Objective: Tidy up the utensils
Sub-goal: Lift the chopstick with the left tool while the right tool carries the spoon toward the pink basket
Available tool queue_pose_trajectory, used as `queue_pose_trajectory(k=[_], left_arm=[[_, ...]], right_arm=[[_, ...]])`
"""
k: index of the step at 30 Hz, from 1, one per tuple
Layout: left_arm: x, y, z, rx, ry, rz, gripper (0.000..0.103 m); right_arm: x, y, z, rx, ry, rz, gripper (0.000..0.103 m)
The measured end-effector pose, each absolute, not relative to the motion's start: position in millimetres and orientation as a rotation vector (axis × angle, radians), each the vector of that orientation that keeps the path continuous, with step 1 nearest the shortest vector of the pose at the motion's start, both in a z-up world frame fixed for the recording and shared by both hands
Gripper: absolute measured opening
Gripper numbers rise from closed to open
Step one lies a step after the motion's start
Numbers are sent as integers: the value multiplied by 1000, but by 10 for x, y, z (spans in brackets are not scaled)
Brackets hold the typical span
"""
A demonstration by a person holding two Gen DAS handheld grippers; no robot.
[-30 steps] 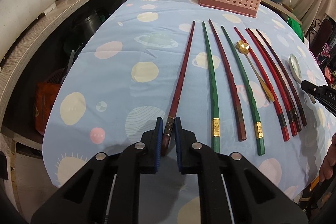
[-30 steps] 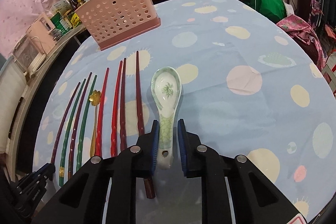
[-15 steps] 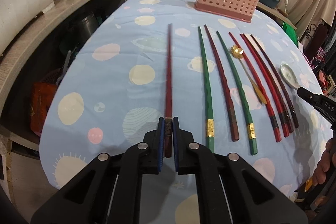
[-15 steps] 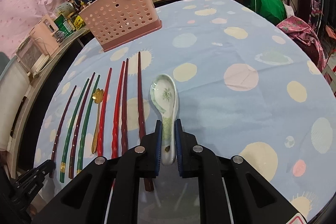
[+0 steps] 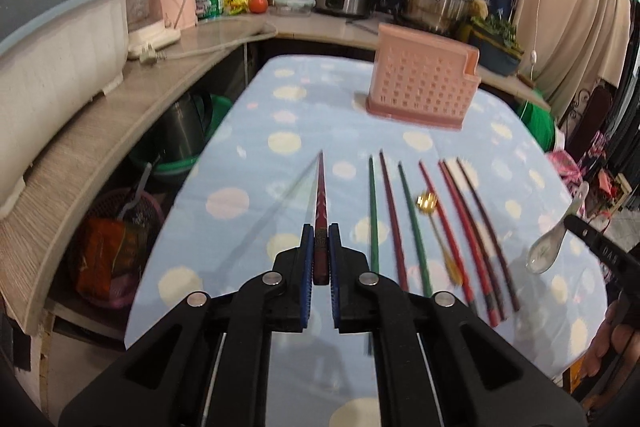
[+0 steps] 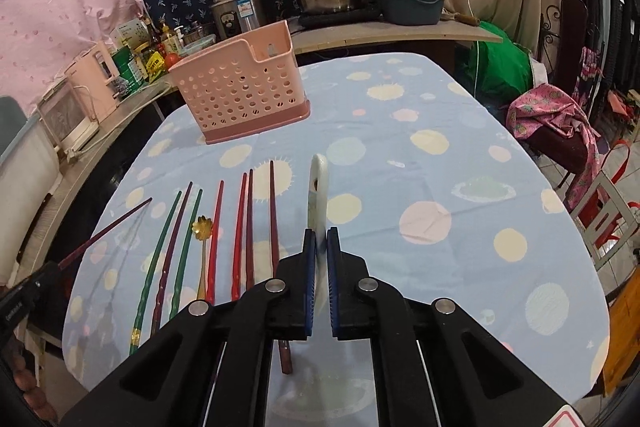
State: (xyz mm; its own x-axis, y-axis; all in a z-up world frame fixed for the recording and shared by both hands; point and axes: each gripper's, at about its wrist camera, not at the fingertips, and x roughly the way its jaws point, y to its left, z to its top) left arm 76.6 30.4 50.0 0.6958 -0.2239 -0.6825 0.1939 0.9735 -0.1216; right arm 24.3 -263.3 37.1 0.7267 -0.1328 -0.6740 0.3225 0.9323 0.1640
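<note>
My left gripper [image 5: 320, 259] is shut on a dark red chopstick [image 5: 321, 195] and holds it lifted above the tablecloth, pointing toward the pink perforated utensil basket [image 5: 422, 89]. My right gripper [image 6: 320, 263] is shut on the handle of a white ceramic spoon [image 6: 318, 187], held on edge above the table; the spoon also shows in the left wrist view [image 5: 550, 247]. Several green, maroon and red chopsticks [image 6: 240, 227] and a small gold flower spoon [image 6: 202, 227] lie in a row on the cloth. The basket [image 6: 240, 99] stands at the far end.
The table has a blue spotted cloth [image 6: 440, 187]. A wooden counter [image 5: 120, 115] runs along the left and back with pots, bottles and appliances. Bins and a red basket [image 5: 116, 251] sit under the counter. A chair with pink cloth [image 6: 560, 123] stands to the right.
Both grippers have risen from the table: the left lifted the dark red chopstick, the right lifted the ceramic spoon and turned it on edge. Both views now tilt up toward the basket.
</note>
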Motion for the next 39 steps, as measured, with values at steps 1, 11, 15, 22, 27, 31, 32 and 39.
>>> queue_pose_trajectory(k=[1, 11, 15, 22, 27, 31, 32, 39], left_arm=[[806, 313, 592, -48, 749, -233, 7], [1258, 257, 1376, -68, 593, -234, 7], [1497, 172, 1694, -79, 547, -254, 7], [1894, -53, 2366, -109, 434, -289, 7], [2228, -326, 2788, -125, 341, -302, 7], [2526, -549, 2849, -123, 320, -305, 7], [2612, -610, 2843, -120, 316, -303, 7], [3051, -858, 2529, -135, 347, -320, 7]], right_arm=[[258, -2642, 409, 276, 707, -254, 6], [573, -2811, 683, 304, 651, -206, 6], [834, -2904, 820, 319, 628, -183, 6], [1462, -3116, 1195, 341, 560, -144, 6], [1983, -3174, 1388, 324, 517, -148, 6], [2356, -3213, 1438, 312, 512, -154, 6], [2428, -3231, 1441, 309, 514, -155, 6], [2821, -3247, 1201, 285, 566, -152, 6]])
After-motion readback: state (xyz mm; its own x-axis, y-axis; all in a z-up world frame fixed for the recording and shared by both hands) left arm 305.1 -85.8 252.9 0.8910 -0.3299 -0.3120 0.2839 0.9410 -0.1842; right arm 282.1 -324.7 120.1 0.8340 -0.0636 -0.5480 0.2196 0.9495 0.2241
